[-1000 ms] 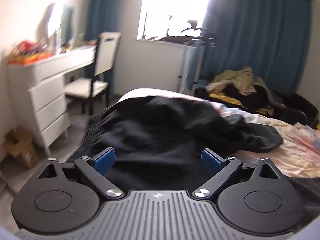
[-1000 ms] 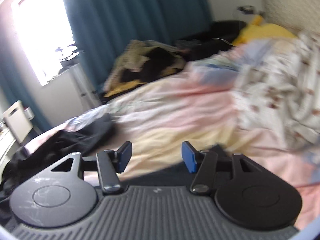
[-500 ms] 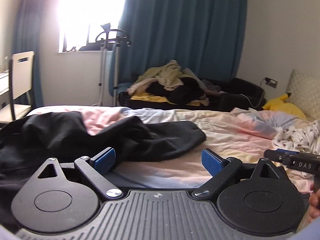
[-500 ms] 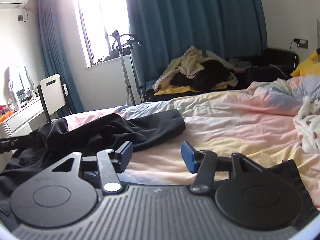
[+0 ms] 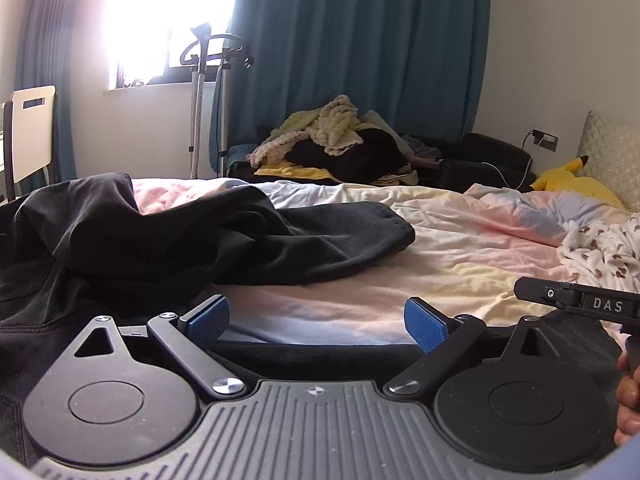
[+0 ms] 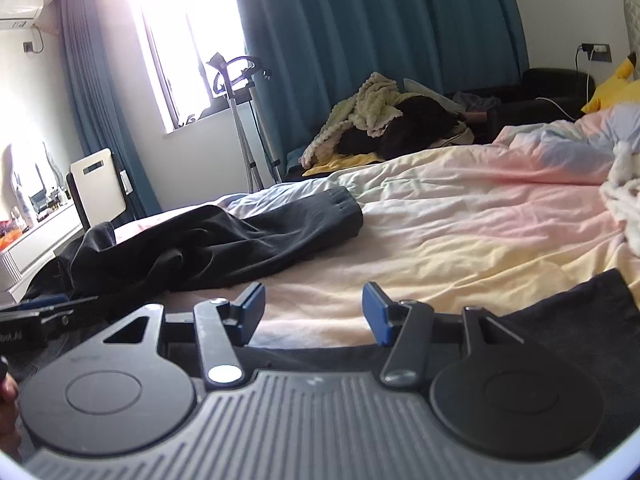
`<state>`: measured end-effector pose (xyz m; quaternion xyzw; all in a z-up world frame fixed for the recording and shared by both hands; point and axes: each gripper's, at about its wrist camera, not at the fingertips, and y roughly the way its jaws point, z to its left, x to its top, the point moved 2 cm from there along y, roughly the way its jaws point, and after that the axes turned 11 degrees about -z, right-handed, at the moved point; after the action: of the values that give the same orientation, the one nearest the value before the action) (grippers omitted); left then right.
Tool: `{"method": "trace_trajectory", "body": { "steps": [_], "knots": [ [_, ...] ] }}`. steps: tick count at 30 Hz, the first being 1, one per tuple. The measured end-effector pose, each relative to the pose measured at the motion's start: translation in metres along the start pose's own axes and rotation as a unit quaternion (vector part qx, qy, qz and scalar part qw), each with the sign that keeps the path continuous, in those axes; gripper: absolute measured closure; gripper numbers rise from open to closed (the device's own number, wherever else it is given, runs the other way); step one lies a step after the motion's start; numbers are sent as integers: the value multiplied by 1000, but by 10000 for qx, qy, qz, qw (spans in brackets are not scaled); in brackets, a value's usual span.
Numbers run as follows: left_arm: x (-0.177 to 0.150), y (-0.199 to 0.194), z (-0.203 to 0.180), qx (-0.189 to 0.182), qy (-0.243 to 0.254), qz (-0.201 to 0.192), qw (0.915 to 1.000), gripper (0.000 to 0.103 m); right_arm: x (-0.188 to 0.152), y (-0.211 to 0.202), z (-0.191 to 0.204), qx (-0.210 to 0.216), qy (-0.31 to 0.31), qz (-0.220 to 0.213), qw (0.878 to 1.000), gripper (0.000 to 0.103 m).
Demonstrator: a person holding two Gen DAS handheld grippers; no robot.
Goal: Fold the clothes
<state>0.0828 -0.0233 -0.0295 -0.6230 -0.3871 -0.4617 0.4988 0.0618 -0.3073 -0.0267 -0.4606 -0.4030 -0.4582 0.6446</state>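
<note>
A crumpled black garment (image 5: 168,240) lies across the left side of the bed, one long leg or sleeve ending in a cuff (image 5: 394,228). In the right wrist view the same black garment (image 6: 224,244) stretches left of centre. More black fabric (image 6: 576,320) runs along the near edge under both grippers. My left gripper (image 5: 318,320) is open, low over that near edge, with nothing between its blue pads. Beside it, my right gripper (image 6: 314,312) is also open and empty. The right gripper's body (image 5: 580,300) shows at the left view's right edge.
The bed has a pastel pink and yellow duvet (image 5: 460,264) and a white patterned blanket (image 5: 604,252) at right. Behind it are a heap of clothes (image 5: 332,144), a garment steamer stand (image 5: 200,92), blue curtains, a white chair (image 5: 30,132) and a yellow plush (image 5: 568,180).
Both views have swung round from the dresser side and the pillows to look across the bed, then steadied. Both grippers stayed open; the black garment lies as before.
</note>
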Motion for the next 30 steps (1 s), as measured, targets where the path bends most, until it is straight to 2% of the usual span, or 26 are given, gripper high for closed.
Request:
{"method": "trace_trajectory", "body": {
  "steps": [5, 10, 14, 18, 19, 21, 23, 26, 29, 30],
  "knots": [
    [-2, -1, 10, 140, 39, -34, 9999, 7, -11, 21, 2, 4, 123, 56, 9999, 47],
    [5, -21, 20, 103, -146, -186, 9997, 7, -15, 17, 19, 149, 32, 143, 9998, 47],
    [9, -31, 26, 196, -214, -357, 9989, 5, -22, 21, 29, 274, 21, 269, 9993, 34],
    [1, -35, 29, 469, -393, -397, 9973, 5, -18, 64, 15, 440, 1164, 1061, 9865, 32],
    [-3, -34, 28, 476, -404, -356, 9974, 5, -14, 79, 12, 421, 1334, 1126, 9837, 31],
    [-8, -28, 27, 357, -425, -174, 9983, 5, -5, 113, 7, 396, 1732, 1227, 9764, 22],
    [-12, -22, 29, 366, -491, -87, 9981, 5, 4, 151, 1, 385, 2184, 1296, 9664, 22],
    [-20, -11, 39, 492, -756, 74, 9959, 5, 9, 208, -9, -35, 2868, 1378, 9480, 22],
    [-29, 2, 52, 613, -1042, 156, 9925, 5, 14, 258, -5, -240, 2648, 1454, 9530, 22],
    [-32, 5, 56, 690, -1141, 161, 9909, 5, 11, 274, -4, -337, 2527, 1614, 9534, 22]
  ]
}}
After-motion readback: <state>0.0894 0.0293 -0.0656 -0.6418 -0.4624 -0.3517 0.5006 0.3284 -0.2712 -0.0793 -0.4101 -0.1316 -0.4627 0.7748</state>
